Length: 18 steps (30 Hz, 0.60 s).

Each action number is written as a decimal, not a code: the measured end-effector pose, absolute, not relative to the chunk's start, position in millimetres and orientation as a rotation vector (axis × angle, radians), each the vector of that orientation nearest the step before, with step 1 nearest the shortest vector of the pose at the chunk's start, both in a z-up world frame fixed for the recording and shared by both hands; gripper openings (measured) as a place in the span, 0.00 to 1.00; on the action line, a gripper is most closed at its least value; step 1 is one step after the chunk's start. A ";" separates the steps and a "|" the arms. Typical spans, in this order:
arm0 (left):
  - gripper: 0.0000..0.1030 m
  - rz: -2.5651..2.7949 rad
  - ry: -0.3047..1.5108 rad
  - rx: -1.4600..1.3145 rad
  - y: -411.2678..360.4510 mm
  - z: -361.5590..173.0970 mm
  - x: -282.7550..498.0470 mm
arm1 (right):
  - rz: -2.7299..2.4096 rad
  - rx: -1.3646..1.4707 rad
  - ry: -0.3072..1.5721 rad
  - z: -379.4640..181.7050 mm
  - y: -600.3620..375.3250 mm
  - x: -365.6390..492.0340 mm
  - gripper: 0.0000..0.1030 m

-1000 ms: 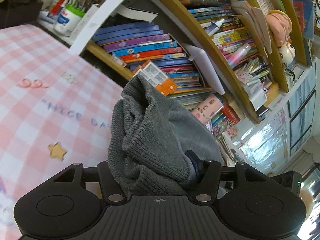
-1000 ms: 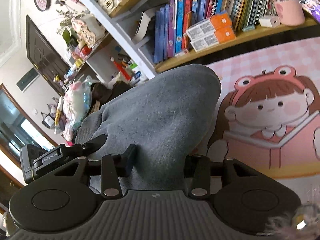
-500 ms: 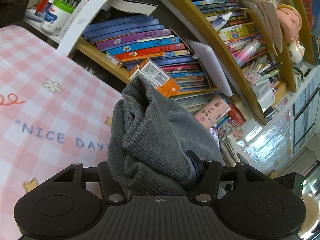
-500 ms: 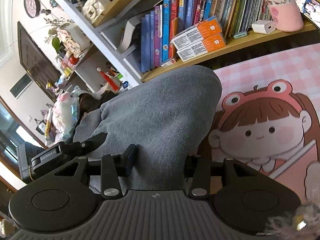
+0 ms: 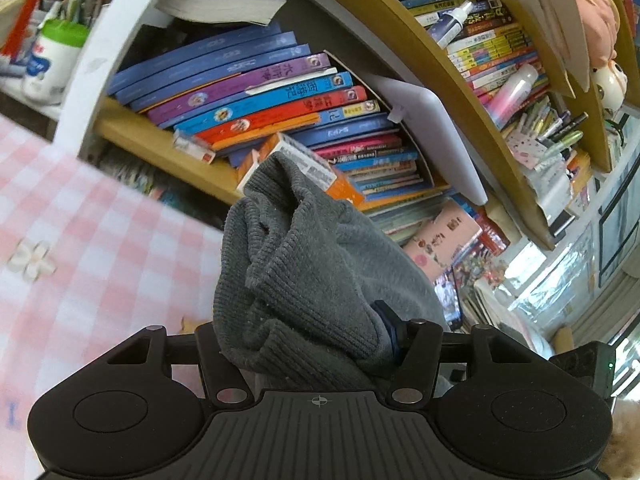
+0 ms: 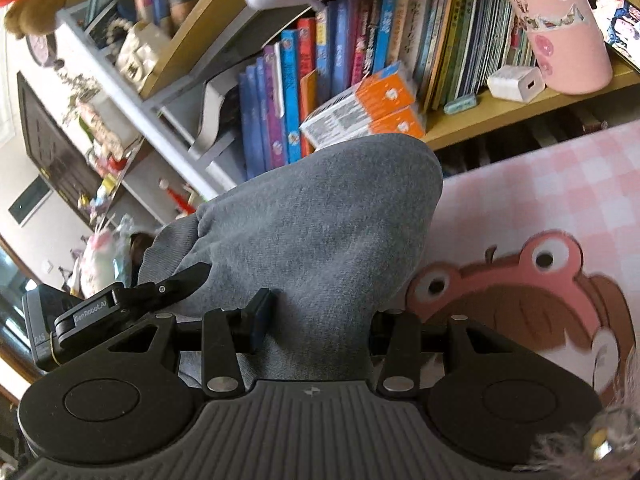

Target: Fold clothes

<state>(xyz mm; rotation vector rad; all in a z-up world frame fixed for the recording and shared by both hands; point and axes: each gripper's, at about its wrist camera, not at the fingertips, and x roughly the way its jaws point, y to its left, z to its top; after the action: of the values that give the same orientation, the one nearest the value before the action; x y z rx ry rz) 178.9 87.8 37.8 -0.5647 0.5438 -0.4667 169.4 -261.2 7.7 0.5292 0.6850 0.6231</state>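
Note:
A grey knit garment is bunched between the fingers of my left gripper, which is shut on its ribbed edge and holds it up off the table. The same grey garment fills the right wrist view, where my right gripper is shut on a smoother part of it. The cloth hides the fingertips in both views. The left gripper's body shows close at the left of the right wrist view.
A pink checked tablecloth with a cartoon girl print covers the table. A bookshelf packed with books stands just behind it, with orange boxes, a pink tumbler and a white charger.
Both grippers have moved up and towards the bookshelf with the garment still held; the shelf looks nearer and less of the tablecloth shows.

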 end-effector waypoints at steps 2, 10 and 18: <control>0.55 -0.466 0.530 -0.561 86.7 37.2 190.0 | 0.620 0.539 0.678 6.4 -261.8 181.8 0.39; 0.55 -0.462 0.494 -0.563 82.4 29.4 232.0 | 0.585 0.568 0.673 -4.9 -260.4 222.3 0.40; 0.55 -0.461 0.526 -0.624 77.9 4.2 254.5 | 0.567 0.542 0.696 -24.9 -265.6 249.3 0.40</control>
<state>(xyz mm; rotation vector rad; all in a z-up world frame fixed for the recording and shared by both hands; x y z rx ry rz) 254.5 77.9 4.2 -0.6241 0.5256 -0.4611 249.3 -265.6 -24.9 0.5423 0.6964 0.5670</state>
